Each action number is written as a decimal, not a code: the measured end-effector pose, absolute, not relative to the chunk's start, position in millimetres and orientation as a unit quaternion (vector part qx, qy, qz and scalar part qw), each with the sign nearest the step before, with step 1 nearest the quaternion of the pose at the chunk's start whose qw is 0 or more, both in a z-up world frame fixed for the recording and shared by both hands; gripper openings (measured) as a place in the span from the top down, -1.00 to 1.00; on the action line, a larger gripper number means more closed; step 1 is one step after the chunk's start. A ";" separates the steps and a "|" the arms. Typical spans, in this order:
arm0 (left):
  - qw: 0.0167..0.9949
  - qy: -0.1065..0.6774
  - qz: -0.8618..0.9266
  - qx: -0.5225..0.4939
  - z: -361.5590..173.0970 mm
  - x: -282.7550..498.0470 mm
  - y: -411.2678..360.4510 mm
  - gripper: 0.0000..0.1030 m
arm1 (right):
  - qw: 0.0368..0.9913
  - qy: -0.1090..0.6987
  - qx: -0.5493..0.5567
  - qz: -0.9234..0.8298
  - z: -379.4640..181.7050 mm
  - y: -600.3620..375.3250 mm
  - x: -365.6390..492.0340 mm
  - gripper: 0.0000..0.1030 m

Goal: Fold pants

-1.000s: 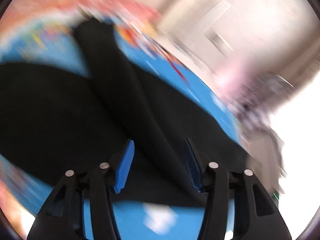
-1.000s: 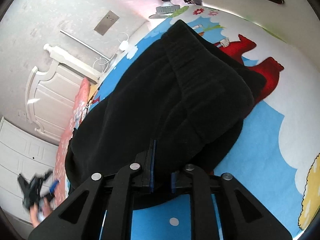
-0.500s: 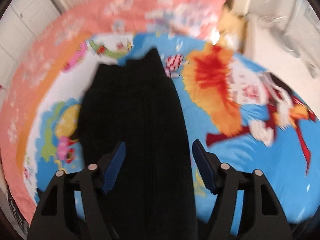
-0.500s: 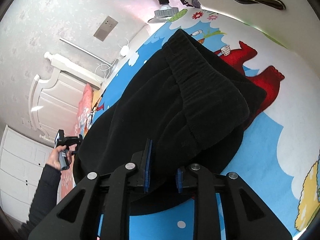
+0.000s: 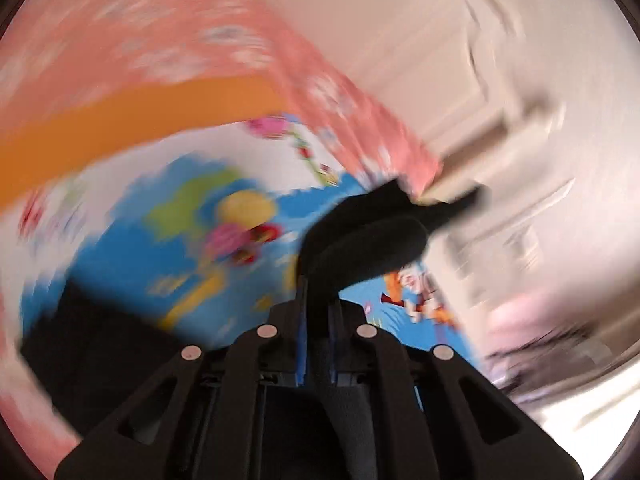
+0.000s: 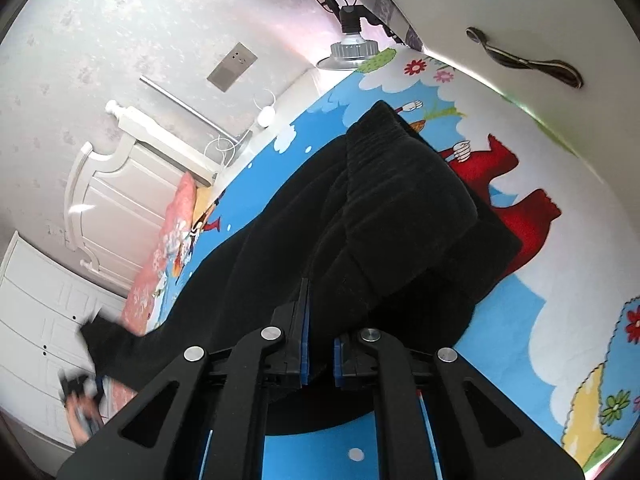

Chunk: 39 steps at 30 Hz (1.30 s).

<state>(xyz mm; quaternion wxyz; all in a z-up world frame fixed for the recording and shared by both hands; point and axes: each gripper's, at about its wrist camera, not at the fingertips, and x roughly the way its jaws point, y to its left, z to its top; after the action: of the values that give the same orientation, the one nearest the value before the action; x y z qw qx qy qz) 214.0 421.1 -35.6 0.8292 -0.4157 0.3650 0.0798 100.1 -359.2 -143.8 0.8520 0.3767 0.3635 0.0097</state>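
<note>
Black pants lie lengthwise on a bed with a cartoon-print sheet. The ribbed waistband end is folded and bunched near my right gripper. Its jaws stand nearly closed, pinching a fold of the pants at the near edge. My left gripper is shut on the leg end of the pants and holds it lifted above the sheet; the view is motion-blurred. The lifted leg end and the left gripper show small at the lower left of the right wrist view.
A pink quilt lies along the far side of the bed. A white headboard and white wardrobe doors stand beyond it. A lamp and a cabinet handle are near the bed's end.
My left gripper was open above the pants' leg; it has closed on the leg end and lifted it. My right gripper keeps its pinch on the waistband end.
</note>
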 end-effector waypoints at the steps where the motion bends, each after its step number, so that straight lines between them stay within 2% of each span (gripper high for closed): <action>1: 0.819 0.351 0.083 -0.446 -52.1 177.8 433.9 0.87 | 0.851 0.368 0.375 0.006 -146.4 -359.9 100.2 0.85; 5: 0.757 0.381 0.115 -0.518 -153.8 84.6 457.1 0.88 | 0.846 0.398 0.356 0.002 -159.8 -359.4 102.9 0.84; 6: 0.750 0.384 0.116 -0.526 -167.2 75.5 457.0 0.79 | 0.846 0.399 0.354 0.004 -159.9 -359.2 103.0 0.79; 7: 0.749 0.381 0.114 -0.529 -174.0 68.0 456.2 0.67 | 0.846 0.399 0.354 0.006 -159.7 -359.1 103.3 0.72; 8: 0.754 0.370 0.101 -0.534 -176.1 63.4 456.4 0.42 | 0.847 0.399 0.352 0.011 -158.6 -358.5 104.0 0.62; 9: 0.757 0.359 0.092 -0.538 -174.3 61.8 457.5 0.31 | 0.847 0.397 0.354 0.014 -158.2 -358.9 104.3 0.60; 14: 0.752 0.333 0.075 -0.564 -166.9 72.8 473.5 0.26 | 0.833 0.388 0.393 0.023 -167.5 -365.6 108.2 0.55; 17: 0.733 0.351 0.087 -0.576 -174.8 77.8 480.0 0.30 | 0.833 0.389 0.392 0.024 -169.6 -364.5 111.6 0.57; 18: 0.728 0.348 0.085 -0.585 -179.8 76.6 484.2 0.30 | 0.836 0.391 0.384 0.022 -168.4 -364.0 112.7 0.72; 20: 0.729 0.349 0.082 -0.583 -180.8 80.4 488.9 0.34 | 0.838 0.394 0.376 0.022 -165.9 -363.3 115.3 0.78; 23: 0.727 0.373 0.090 -0.570 -181.7 94.4 494.1 0.90 | 0.840 0.395 0.372 0.022 -156.0 -364.1 117.1 0.82; 28: 0.770 0.335 0.108 -0.532 -119.4 64.6 487.5 0.91 | 0.863 0.377 0.336 0.016 -130.8 -359.7 109.9 0.83; 30: 0.763 0.353 0.123 -0.527 -131.0 58.8 484.0 0.91 | 0.846 0.408 0.343 0.006 -151.0 -361.9 116.8 0.83; 32: 0.722 0.389 0.137 -0.555 -171.4 58.4 486.3 0.91 | 0.842 0.421 0.336 0.004 -161.9 -364.3 118.1 0.83; 34: 0.714 0.383 0.135 -0.571 -186.5 49.2 486.8 0.89 | 0.842 0.425 0.332 0.010 -165.1 -366.0 117.4 0.83; 36: 0.721 0.370 0.123 -0.573 -186.1 49.6 485.9 0.68 | 0.845 0.426 0.322 0.012 -164.7 -364.6 119.9 0.83; 37: 0.723 0.369 0.115 -0.572 -184.9 54.3 486.7 0.66 | 0.846 0.426 0.321 0.011 -164.9 -363.8 121.2 0.83; 38: 0.731 0.371 0.115 -0.561 -181.1 59.4 487.3 0.71 | 0.846 0.426 0.322 0.011 -163.0 -363.4 122.3 0.83; 39: 0.739 0.372 0.119 -0.549 -176.7 63.6 487.2 0.91 | 0.845 0.422 0.327 0.013 -158.8 -364.2 121.5 0.83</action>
<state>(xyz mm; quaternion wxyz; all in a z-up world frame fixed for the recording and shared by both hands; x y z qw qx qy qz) 63.6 487.2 -176.7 0.7388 -0.5489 0.3725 0.1191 121.5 -364.2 -158.8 0.8454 0.3273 0.4218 0.0128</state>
